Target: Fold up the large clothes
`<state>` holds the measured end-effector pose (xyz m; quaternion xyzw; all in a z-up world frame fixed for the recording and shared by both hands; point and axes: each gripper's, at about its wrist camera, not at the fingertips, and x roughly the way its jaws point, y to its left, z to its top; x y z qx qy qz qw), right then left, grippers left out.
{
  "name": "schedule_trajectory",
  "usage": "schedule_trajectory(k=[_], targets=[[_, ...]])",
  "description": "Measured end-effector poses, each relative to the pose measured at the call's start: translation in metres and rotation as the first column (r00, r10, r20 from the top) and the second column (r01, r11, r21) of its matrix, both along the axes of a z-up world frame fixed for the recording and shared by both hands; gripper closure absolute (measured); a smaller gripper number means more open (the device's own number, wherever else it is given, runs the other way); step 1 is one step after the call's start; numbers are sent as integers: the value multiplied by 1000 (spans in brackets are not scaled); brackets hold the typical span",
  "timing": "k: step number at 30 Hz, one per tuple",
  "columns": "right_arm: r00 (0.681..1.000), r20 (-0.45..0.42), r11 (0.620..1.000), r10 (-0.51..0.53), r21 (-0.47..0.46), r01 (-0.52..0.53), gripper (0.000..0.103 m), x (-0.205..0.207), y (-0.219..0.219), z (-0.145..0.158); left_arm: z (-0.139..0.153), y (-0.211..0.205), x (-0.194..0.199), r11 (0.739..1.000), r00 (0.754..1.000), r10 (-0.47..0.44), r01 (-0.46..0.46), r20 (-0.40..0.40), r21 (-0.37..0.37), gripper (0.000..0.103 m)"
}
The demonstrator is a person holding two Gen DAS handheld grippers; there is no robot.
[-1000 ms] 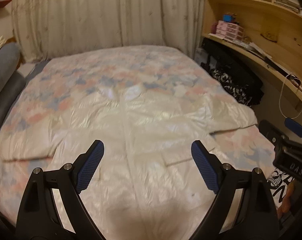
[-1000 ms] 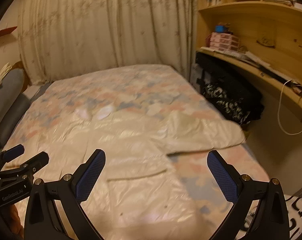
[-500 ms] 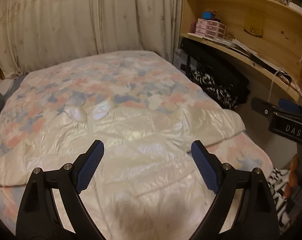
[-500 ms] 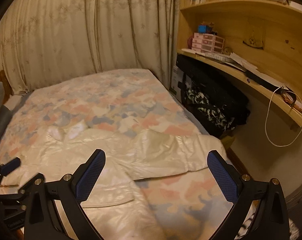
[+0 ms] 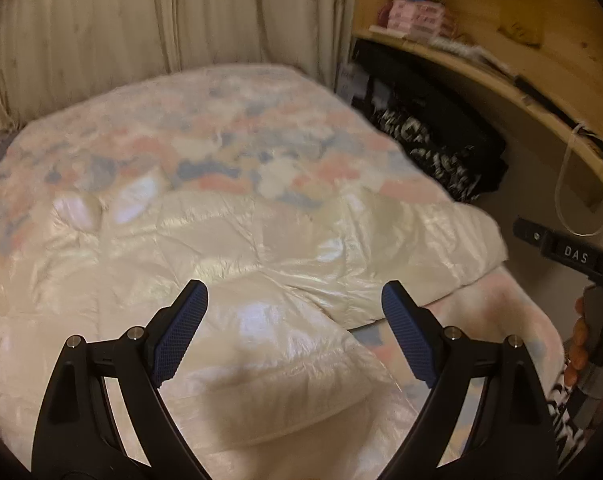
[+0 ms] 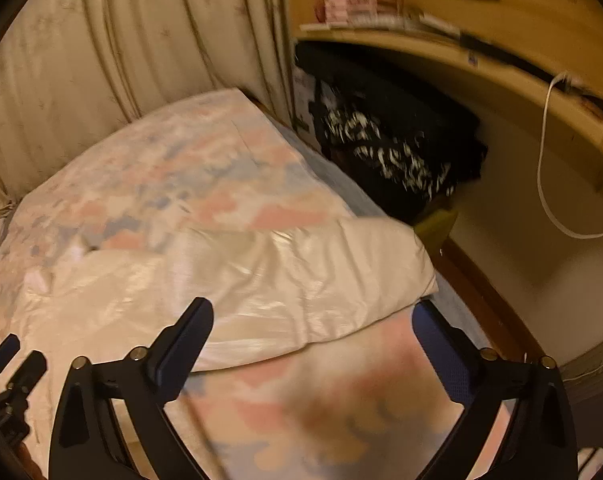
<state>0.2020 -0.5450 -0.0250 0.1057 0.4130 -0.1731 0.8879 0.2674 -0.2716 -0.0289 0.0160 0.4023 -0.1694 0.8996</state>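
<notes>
A cream, shiny padded jacket [image 5: 261, 240] lies spread flat on the bed's floral quilt [image 5: 221, 140]. Its right sleeve [image 5: 421, 236] reaches out toward the bed's right edge. My left gripper [image 5: 295, 292] hovers open above the jacket's side, below that sleeve, with nothing gripped. My right gripper [image 6: 309, 312] is over the sleeve's end [image 6: 301, 272]. Its jaws are closing slightly but stand wide, and the cuff edge lies beneath them with the pads off it. Each gripper shows at the edge of the other's view: the right gripper [image 5: 569, 256] and the left gripper [image 6: 9, 372].
A curved wooden shelf unit [image 5: 481, 60] stands close along the bed's right side, with a black patterned bag [image 5: 441, 148] under it. A white cable [image 6: 549, 184] hangs from the shelf. Pale curtains [image 5: 141, 20] close off the far end.
Both grippers have swung right and lower, toward the jacket's right sleeve, which now looms larger. The right gripper's jaws have narrowed a little. Nothing has been taken hold of.
</notes>
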Motion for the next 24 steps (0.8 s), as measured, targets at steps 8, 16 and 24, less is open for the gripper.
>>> schedule_trajectory(k=[8,16,24], targets=[[990,-82,944,-115,303,134,20,21,-94,-99,-66,-30,55,996,989,68,-60,-134,59,18],[972,-86,851,-219,470,234,21,42,-150,-170,-94,-41,78,997,983,83,-82,-161,13,18],[961,-64,815,-269,517,262,28,69,-165,-206,-97,-46,83,998,986,59,-62,-158,-18,19]])
